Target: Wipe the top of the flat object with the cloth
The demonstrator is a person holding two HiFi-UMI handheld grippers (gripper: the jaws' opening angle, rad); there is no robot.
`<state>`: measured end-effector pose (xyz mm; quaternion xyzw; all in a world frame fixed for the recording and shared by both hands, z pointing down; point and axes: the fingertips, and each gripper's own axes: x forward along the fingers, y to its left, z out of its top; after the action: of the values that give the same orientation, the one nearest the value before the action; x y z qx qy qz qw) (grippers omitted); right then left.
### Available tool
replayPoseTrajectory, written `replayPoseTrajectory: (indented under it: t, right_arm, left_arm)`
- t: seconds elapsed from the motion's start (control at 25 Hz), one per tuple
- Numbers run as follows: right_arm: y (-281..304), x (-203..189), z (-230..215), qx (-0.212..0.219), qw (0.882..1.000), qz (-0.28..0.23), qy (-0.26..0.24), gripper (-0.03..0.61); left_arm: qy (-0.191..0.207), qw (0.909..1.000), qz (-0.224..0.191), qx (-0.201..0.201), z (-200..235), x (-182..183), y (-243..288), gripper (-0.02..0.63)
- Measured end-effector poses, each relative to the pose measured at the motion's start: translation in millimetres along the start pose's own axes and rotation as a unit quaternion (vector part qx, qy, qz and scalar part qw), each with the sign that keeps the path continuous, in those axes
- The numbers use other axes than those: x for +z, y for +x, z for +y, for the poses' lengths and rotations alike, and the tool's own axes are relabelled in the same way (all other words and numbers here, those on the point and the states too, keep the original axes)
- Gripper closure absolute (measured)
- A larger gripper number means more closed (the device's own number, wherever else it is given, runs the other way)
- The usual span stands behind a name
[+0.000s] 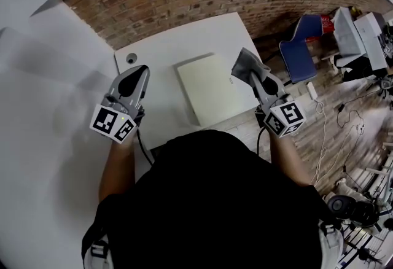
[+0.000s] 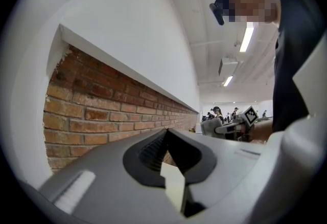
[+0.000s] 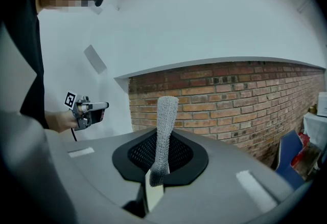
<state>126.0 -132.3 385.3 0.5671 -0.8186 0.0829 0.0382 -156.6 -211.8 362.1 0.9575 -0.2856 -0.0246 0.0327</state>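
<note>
Not wiping yet, by the look of it. Holding the cloth (image 3: pixel 164 131) in the shut fingers of the right gripper (image 1: pixel 253 76), raised by the right edge of the flat object (image 1: pixel 209 86) mid-bench (image 1: pixel 159 53). Left gripper (image 1: pixel 136 74) fingers closed on nothing, off to the side. Left to do: lowering the cloth, sweeping the whole top.

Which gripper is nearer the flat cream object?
Right. The right gripper, gripping the cloth, is at the right edge of the flat object; the left gripper sits farther off its left side.
</note>
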Motion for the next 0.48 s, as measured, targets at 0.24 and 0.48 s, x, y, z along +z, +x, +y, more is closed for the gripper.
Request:
replayPoseTrajectory:
  t: [0.24,0.48]
  right_arm:
    - [0,-2,-4,0.004,1.0,-0.01,0.006,0.569]
    - [0,-1,-21,0.017,1.0,-0.014,0.006,0.569]
  left_arm:
    - [0.003,1.0,0.008,0.001,-2,0,6,0.612]
    - [0.005,0.9999,0.007,0.012,-13,1,17,0.612]
